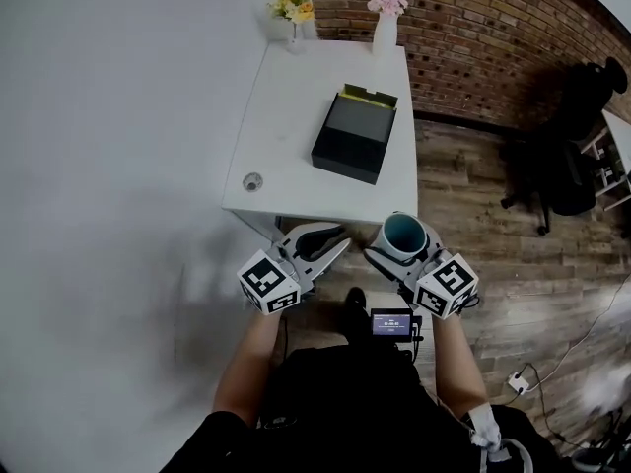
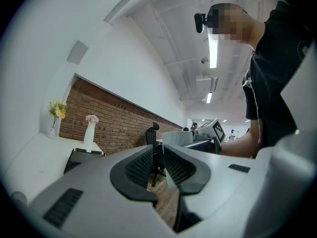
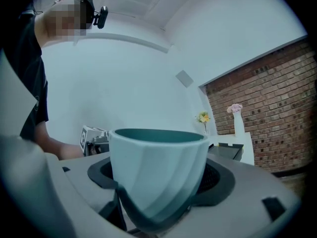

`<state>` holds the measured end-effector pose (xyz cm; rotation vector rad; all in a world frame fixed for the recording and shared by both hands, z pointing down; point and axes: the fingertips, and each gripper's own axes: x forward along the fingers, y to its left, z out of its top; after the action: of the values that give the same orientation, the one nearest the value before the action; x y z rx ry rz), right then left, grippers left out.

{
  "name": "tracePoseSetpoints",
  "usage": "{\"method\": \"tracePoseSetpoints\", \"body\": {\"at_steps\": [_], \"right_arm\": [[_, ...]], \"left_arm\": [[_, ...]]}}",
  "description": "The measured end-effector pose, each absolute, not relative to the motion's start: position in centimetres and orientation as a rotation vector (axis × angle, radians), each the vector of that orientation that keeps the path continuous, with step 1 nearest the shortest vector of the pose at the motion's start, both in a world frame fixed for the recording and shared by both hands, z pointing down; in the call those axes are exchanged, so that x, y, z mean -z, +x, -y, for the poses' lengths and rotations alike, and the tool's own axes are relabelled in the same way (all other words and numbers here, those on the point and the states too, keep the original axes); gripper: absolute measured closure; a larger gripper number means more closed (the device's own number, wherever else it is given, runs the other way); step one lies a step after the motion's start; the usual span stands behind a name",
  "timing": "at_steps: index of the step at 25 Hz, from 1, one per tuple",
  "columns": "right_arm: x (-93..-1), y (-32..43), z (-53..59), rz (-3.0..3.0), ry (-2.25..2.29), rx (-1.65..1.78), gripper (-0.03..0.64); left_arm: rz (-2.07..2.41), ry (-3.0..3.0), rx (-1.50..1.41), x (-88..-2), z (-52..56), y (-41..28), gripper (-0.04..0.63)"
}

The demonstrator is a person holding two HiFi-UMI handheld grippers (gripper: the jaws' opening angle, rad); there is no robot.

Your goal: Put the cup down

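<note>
Right gripper (image 1: 402, 248): clamped around teal cup (image 3: 158, 172).
Risk: cup is off the table (image 1: 296, 116) edge at lower centre; releasing here would probably drop it.

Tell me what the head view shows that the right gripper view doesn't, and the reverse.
Only the head view: the wooden plank floor, the black office chair and the round cable hole in the white table.

Only the right gripper view: the black head-mounted camera and the dark ribbed pads pressing the sides of the pale blue ribbed cup.

Both: that cup upright in the right hand-held gripper, the black rectangular box, the white vase of pink flowers and the red brick wall.
</note>
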<state>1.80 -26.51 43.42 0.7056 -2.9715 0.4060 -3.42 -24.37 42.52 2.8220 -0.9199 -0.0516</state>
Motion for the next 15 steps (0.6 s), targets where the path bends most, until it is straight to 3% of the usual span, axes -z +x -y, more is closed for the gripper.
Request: {"method": "tracePoseSetpoints", "body": {"at_steps": [15], "right_arm": [[-43.3, 3.3, 36.1, 3.005, 0.632, -0.453, 0.218]], "left_arm": [[1.006, 2.797, 0.031, -41.6, 34.4, -3.0, 0.522]]}}
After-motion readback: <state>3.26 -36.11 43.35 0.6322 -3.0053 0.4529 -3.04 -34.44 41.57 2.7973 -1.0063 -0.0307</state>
